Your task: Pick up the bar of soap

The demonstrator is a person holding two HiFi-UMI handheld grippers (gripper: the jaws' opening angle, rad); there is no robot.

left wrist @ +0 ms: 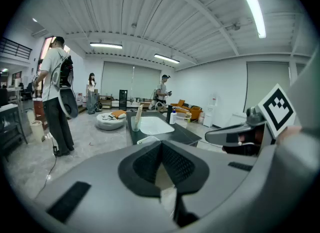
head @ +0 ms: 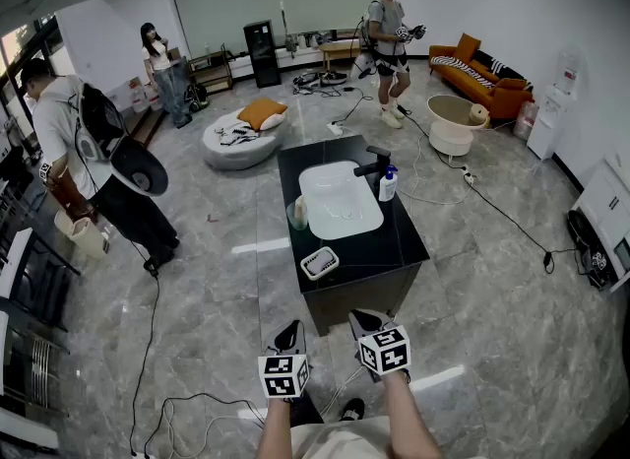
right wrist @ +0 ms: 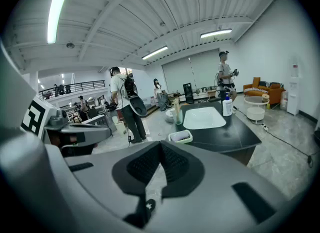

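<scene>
The bar of soap (head: 319, 262) lies in a small white dish (head: 307, 272) at the near left corner of the black counter (head: 399, 245). In the right gripper view the pale soap (right wrist: 182, 136) shows inside that dish (right wrist: 180, 140), well ahead of the jaws. Both grippers hang low in front of the counter, short of it. My left gripper (head: 288, 333) is shut with nothing in it, its pads meeting at the tip (left wrist: 161, 144). My right gripper (head: 367, 322) is also shut and empty (right wrist: 161, 147). In the left gripper view only the dish's edge (left wrist: 148, 139) peeks over the jaws.
A white sink (head: 340, 201) with a black tap (head: 375, 163) fills the counter's middle. A white pump bottle (head: 388, 184) stands right of it, a cup (head: 297, 214) left. A person with a backpack (head: 94, 142) stands at left. Cables (head: 148, 349) cross the floor.
</scene>
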